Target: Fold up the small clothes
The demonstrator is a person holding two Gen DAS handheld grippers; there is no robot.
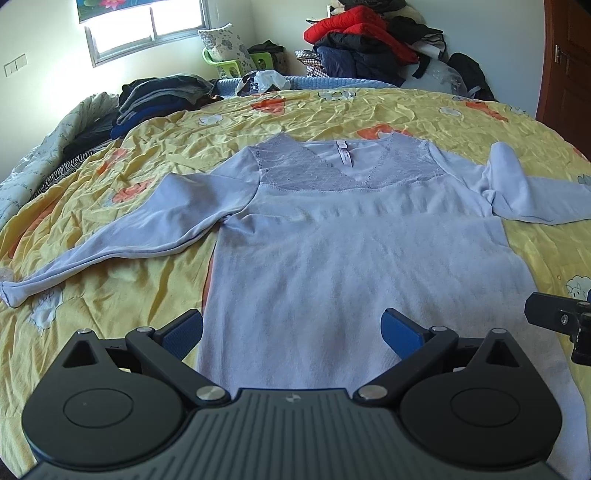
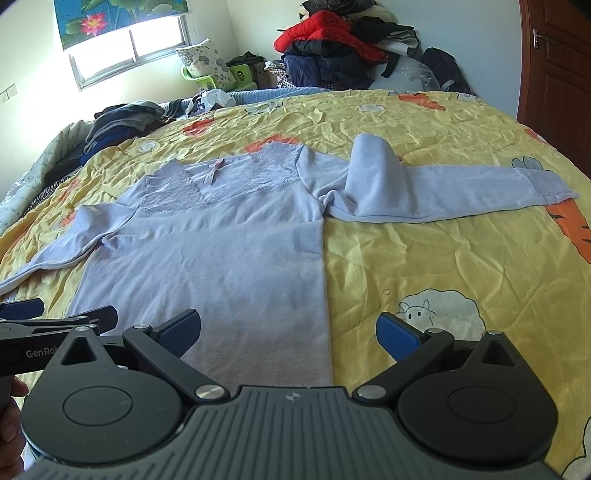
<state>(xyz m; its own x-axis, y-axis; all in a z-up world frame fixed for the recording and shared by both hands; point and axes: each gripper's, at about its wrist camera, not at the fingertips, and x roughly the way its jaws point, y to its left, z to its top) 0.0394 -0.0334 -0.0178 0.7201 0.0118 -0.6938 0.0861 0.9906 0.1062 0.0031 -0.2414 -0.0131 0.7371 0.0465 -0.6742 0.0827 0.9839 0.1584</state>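
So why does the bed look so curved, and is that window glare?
Left wrist view: fisheye bends the bed into a dome; window blown out white. Right wrist view: same bulge, window overexposed, shirt stays sharp.

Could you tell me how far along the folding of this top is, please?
Barely started. Done: the top lies spread flat on the bedspread. In hand: nothing; the left claw and right claw hang open over its hem. Left: both sleeves and the body; the right sleeve is humped up.
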